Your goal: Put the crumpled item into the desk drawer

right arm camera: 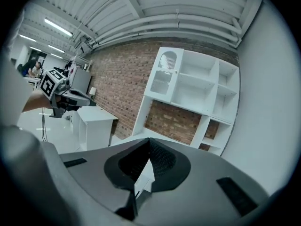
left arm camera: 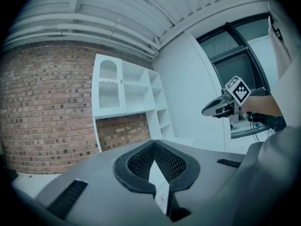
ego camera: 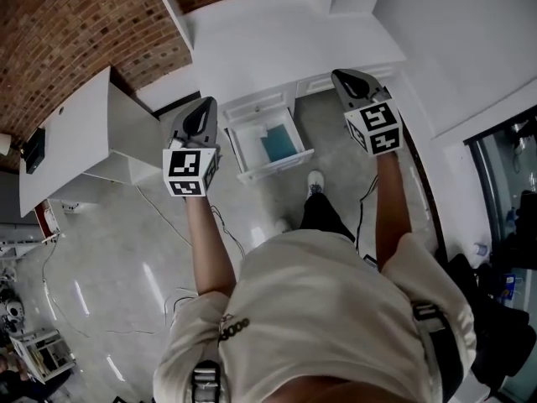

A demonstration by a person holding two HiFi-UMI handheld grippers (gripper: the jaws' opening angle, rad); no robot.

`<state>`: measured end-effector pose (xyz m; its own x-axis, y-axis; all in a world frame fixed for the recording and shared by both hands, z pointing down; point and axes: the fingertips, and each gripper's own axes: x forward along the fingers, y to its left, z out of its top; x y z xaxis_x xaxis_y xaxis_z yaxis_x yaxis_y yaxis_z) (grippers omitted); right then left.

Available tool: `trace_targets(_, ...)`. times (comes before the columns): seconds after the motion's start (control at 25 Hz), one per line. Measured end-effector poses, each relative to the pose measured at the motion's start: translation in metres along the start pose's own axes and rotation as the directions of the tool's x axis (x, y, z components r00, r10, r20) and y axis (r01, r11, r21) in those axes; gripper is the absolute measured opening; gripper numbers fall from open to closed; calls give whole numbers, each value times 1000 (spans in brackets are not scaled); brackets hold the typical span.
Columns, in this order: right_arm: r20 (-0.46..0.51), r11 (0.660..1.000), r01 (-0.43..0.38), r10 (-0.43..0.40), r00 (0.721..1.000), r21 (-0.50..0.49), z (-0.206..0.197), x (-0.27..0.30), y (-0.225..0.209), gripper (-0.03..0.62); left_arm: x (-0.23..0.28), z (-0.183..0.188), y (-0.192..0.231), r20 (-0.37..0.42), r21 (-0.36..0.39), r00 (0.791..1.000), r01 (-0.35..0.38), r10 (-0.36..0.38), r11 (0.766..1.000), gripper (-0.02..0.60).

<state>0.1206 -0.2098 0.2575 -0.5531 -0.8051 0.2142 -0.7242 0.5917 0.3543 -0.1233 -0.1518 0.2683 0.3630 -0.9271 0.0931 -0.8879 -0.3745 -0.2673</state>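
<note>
In the head view a white desk drawer [ego camera: 276, 165] stands pulled open below me, and a teal item [ego camera: 278, 144] lies inside it. My left gripper [ego camera: 200, 112] is held high over the floor to the left of the drawer. My right gripper [ego camera: 351, 82] is up to the drawer's right, near the desk's front. Each gripper's own view shows its jaws meeting at the tips with nothing between them: left gripper [left arm camera: 153, 145], right gripper [right arm camera: 149, 143]. Both point roughly level at the room, not at the drawer. Each also sees the other: right gripper [left arm camera: 220, 107], left gripper [right arm camera: 60, 96].
The white desk [ego camera: 277, 44] runs along the wall above the drawer. A white side cabinet [ego camera: 75, 137] stands to the left. A white shelf unit [left arm camera: 126, 93] stands against the brick wall [left arm camera: 47, 112]. Cables trail on the pale floor [ego camera: 143, 250]. My feet are just in front of the drawer.
</note>
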Motion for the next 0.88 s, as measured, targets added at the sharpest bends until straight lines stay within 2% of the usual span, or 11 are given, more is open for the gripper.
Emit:
trace_targets(0.28, 36, 999, -4, 5, 999, -36, 18, -19, 3, 6, -6, 31, -6, 49, 21, 999, 5, -6, 1000, 18)
trace_targets(0.56, 69, 997, -38, 43, 997, -71, 37, -31, 12, 6, -12, 63, -14, 90, 79, 996, 0, -7, 997, 17)
trace_targets(0.88, 60, 997, -45, 49, 997, -63, 32, -28, 10, 6, -12, 66, -22, 82, 79, 996, 22, -29, 997, 18)
